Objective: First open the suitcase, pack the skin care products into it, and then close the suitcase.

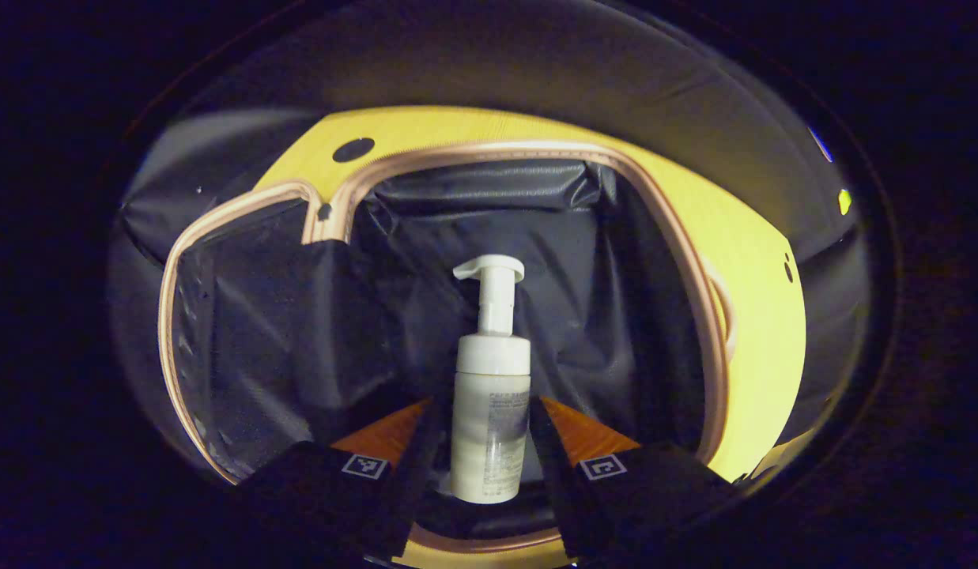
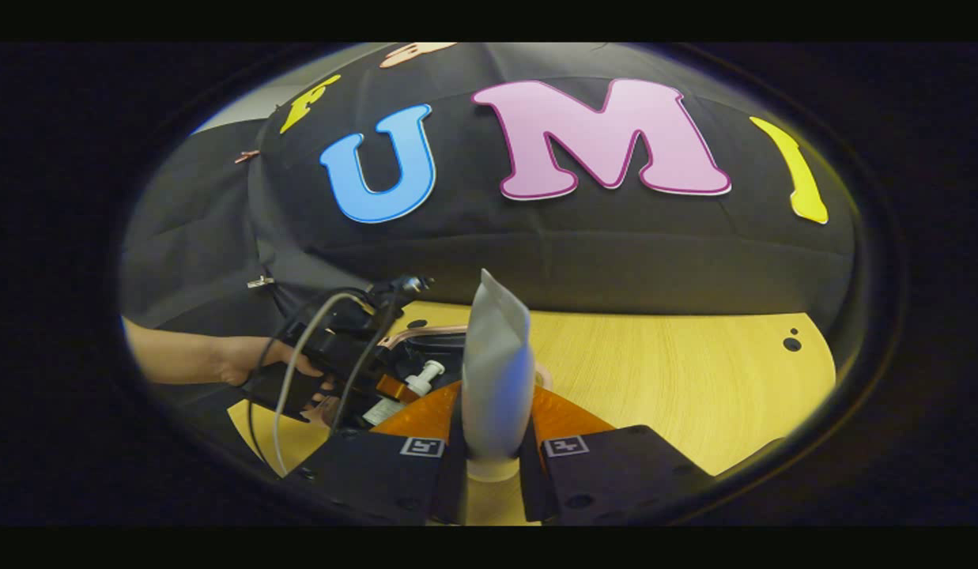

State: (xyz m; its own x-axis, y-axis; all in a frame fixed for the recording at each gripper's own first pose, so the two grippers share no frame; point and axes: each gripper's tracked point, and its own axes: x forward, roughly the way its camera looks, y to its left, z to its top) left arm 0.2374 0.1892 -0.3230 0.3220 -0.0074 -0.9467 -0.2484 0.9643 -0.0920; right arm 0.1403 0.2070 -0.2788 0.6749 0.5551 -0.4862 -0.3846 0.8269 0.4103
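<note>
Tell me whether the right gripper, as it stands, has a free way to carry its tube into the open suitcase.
Probably not yet. The right gripper holds the white tube above the table, but the left gripper, with the pump bottle, sits over the open suitcase on that side, blocking the way in.

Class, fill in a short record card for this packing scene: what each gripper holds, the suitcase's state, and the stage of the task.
Left gripper: jaws closed on white pump bottle, held over the open suitcase
Right gripper: jaws closed on white tube, above the wooden table
Suitcase: open, dark lining showing
Stage: packing under way; suitcase not yet closed
</note>
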